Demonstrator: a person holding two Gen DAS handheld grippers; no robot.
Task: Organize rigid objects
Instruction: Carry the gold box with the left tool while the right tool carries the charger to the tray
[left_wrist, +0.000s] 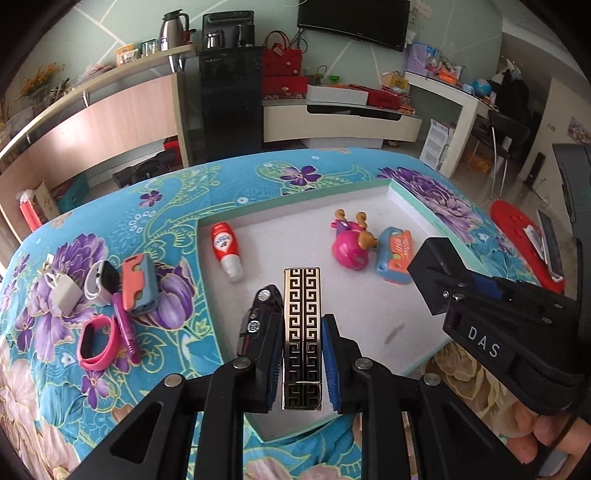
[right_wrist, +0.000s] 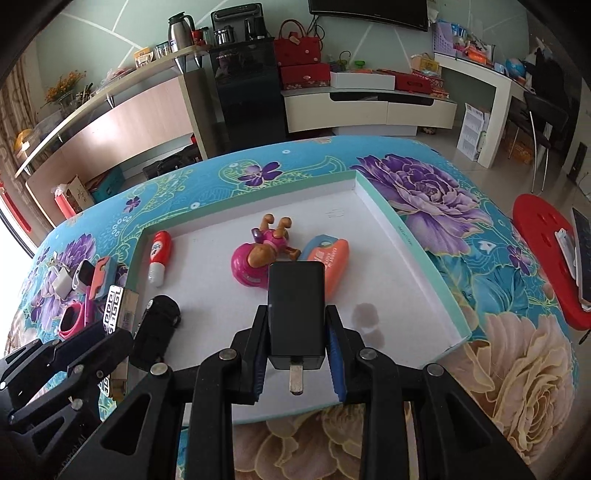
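Note:
My left gripper is shut on a gold-and-black patterned box, held over the near part of the white tray; the box also shows in the right wrist view. My right gripper is shut on a black charger plug, held above the tray; the plug also shows in the left wrist view. In the tray lie a red-and-white bottle, a pink toy figure, an orange-and-blue pack and a black toy car.
On the flowered cloth left of the tray lie a white charger, a smartwatch, a pink-and-blue phone case, a pink band and a pink stick. A red stool stands at the right.

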